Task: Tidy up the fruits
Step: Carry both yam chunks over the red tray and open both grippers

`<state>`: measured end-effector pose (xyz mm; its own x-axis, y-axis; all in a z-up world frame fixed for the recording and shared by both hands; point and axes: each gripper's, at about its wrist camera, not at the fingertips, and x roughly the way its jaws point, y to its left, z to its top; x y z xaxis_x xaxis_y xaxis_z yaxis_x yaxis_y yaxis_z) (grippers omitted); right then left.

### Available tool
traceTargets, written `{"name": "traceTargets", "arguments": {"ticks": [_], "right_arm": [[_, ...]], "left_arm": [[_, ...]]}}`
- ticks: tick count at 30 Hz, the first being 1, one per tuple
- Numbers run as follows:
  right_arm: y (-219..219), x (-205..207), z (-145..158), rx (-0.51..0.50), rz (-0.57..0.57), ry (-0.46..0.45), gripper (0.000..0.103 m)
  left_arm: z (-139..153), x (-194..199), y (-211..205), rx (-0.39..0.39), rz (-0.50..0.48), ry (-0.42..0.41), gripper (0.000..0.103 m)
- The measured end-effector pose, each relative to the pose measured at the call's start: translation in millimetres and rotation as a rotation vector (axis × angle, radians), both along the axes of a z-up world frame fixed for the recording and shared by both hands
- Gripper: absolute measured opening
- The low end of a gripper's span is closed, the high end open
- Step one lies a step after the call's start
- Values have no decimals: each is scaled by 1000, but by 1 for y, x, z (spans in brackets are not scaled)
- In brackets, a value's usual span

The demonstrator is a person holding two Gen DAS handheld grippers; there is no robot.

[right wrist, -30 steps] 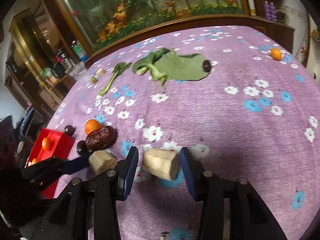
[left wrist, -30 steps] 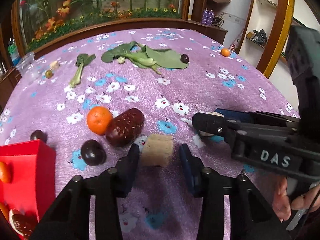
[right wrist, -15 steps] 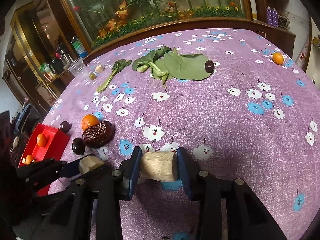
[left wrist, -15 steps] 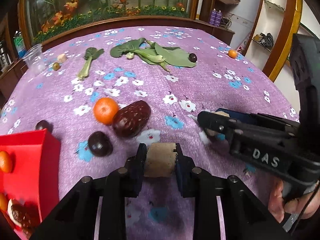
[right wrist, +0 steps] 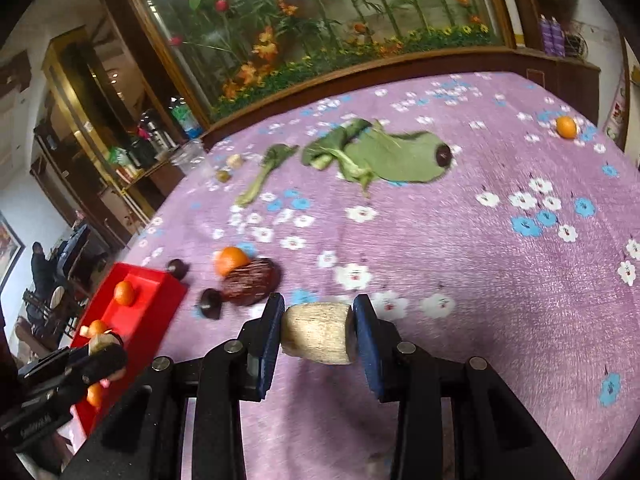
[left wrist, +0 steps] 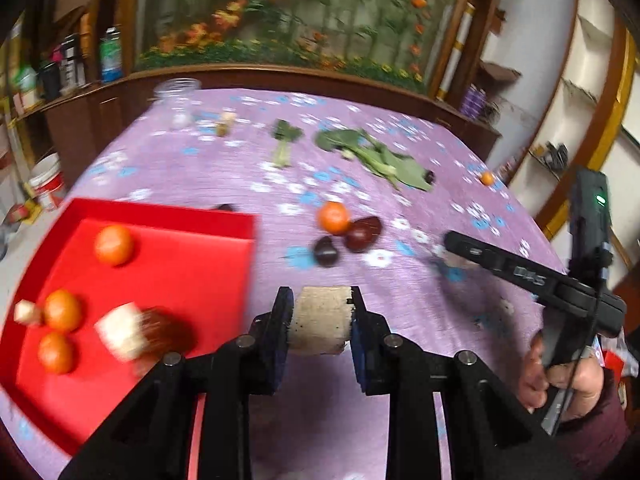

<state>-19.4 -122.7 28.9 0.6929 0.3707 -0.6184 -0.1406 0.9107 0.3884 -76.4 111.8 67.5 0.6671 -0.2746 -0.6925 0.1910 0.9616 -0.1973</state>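
Item: two pale root chunks, each held above the purple cloth (right wrist: 480, 280). We see the left gripper (left wrist: 320, 320) clamped on one pale chunk (left wrist: 320, 320), just beside the red tray (left wrist: 160, 272); the right gripper (right wrist: 318, 330), level over mid-table, clamps the other chunk (right wrist: 320, 332).

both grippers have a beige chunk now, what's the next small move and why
Probably carry the left hand-held gripper leftward over the red plastic tray and release there: it is shut on a beige cylindrical chunk lifted just right of the tray, where similar pieces and oranges already sit.
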Motion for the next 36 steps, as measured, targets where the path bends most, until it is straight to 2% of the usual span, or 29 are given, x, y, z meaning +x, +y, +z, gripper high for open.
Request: {"name": "traceTargets", "arguments": {"ticks": [8, 15, 22, 26, 36], "right_arm": [[56, -27, 33, -11, 118, -37, 39], [117, -37, 38, -33, 231, -24, 39], [186, -48, 25, -63, 371, 4, 40], [216, -57, 16, -118, 432, 2, 40], [253, -65, -6, -221, 496, -12, 40]], "left_arm": [[3, -24, 85, -23, 180, -21, 26], [-6, -39, 145, -19, 320, -17, 26], [-18, -39, 166, -15, 363, 4, 26], [-22, -37, 169, -1, 378, 2, 26], [-26, -37, 172, -5, 397, -1, 28]]}}
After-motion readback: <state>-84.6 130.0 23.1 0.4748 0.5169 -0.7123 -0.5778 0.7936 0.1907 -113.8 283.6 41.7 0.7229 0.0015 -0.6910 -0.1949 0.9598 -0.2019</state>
